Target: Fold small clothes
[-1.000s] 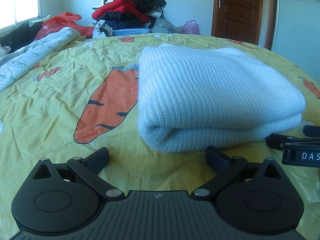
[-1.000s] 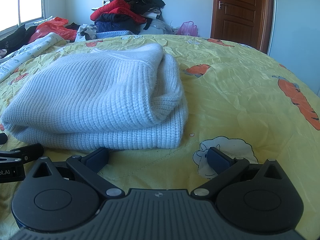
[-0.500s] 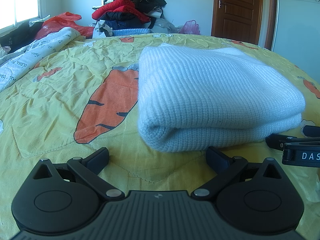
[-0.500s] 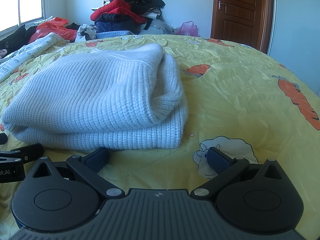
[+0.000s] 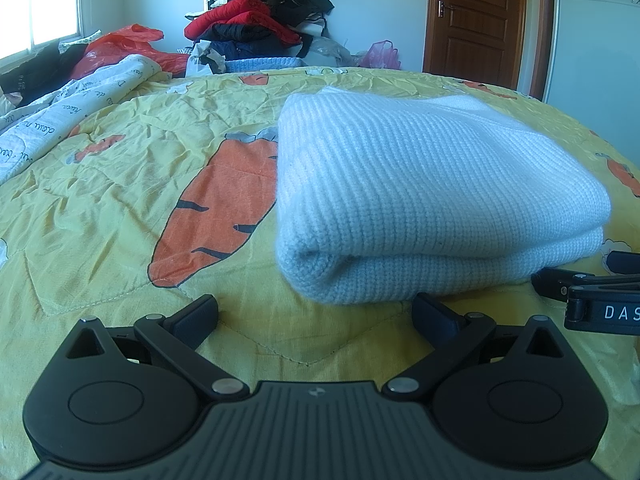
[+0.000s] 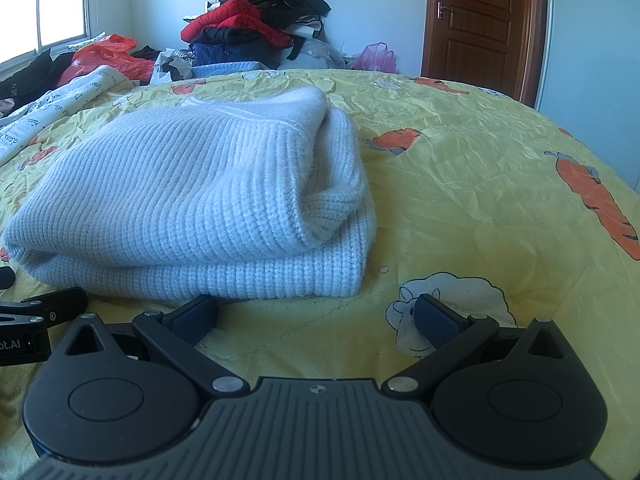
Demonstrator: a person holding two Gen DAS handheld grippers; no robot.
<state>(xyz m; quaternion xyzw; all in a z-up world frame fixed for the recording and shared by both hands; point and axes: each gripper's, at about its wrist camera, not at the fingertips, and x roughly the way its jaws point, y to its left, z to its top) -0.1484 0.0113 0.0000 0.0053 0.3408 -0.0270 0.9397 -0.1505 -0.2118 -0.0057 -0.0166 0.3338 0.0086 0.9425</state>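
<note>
1 bed (image 5: pixel 120 208) fills both views, covered by 1 yellow quilt (image 6: pixel 460 200) printed with orange carrots and a white sheep. Along its left edge lies 1 white cover (image 5: pixel 60 120) with dark lettering. Behind the bed, against the wall, stands 1 heap of clothes (image 5: pixel 260 28) in red, black and dark blue, with 1 red plastic bag (image 5: pixel 120 44) to its left and 1 pink bag (image 5: pixel 382 54) to its right. 1 brown door (image 5: pixel 476 20) stands shut at the back right.

In the middle of the quilt rests 1 pale blue knitted sweater (image 5: pixel 420 200), folded into a thick flat bundle with its rolled fold facing the tongs.

2 tongs are low over the quilt, side by side, just in front of the sweater. The left tongs (image 5: pixel 316 314) are spread wide with nothing between the fingers, and so are the right tongs (image 6: pixel 316 314). Neither touches the sweater, though each has 1 fingertip very near its front edge. Each view catches the tip of the other tongs at its side.
</note>
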